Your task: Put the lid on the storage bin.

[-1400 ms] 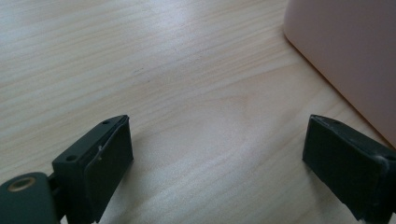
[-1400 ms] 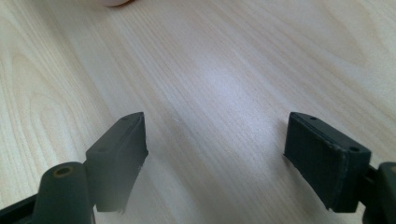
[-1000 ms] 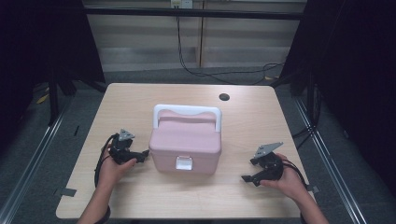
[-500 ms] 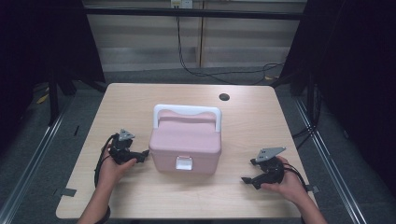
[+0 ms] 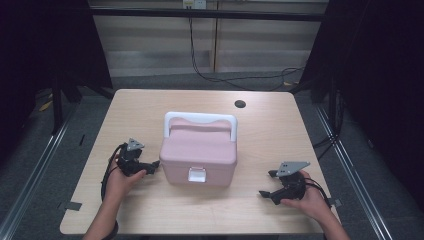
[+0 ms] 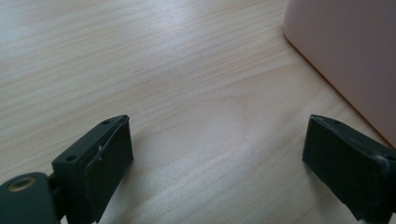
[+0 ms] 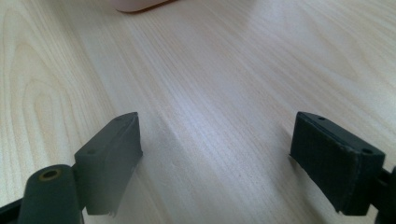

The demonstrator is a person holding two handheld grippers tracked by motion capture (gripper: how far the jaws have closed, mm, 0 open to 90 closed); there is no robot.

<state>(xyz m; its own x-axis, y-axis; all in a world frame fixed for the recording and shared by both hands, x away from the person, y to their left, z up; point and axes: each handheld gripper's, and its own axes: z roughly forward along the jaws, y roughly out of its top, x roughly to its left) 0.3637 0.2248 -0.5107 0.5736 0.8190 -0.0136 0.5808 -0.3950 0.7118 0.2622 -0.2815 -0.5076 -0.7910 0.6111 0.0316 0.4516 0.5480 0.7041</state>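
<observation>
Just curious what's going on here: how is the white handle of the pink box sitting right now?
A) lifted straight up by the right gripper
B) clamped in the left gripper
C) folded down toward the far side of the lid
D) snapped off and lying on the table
C: in the high view the white handle lies along the far edge of the pink box, with both grippers apart from it.

One pink box (image 5: pixel 198 156), two grippers, one table (image 5: pixel 280 130).
</observation>
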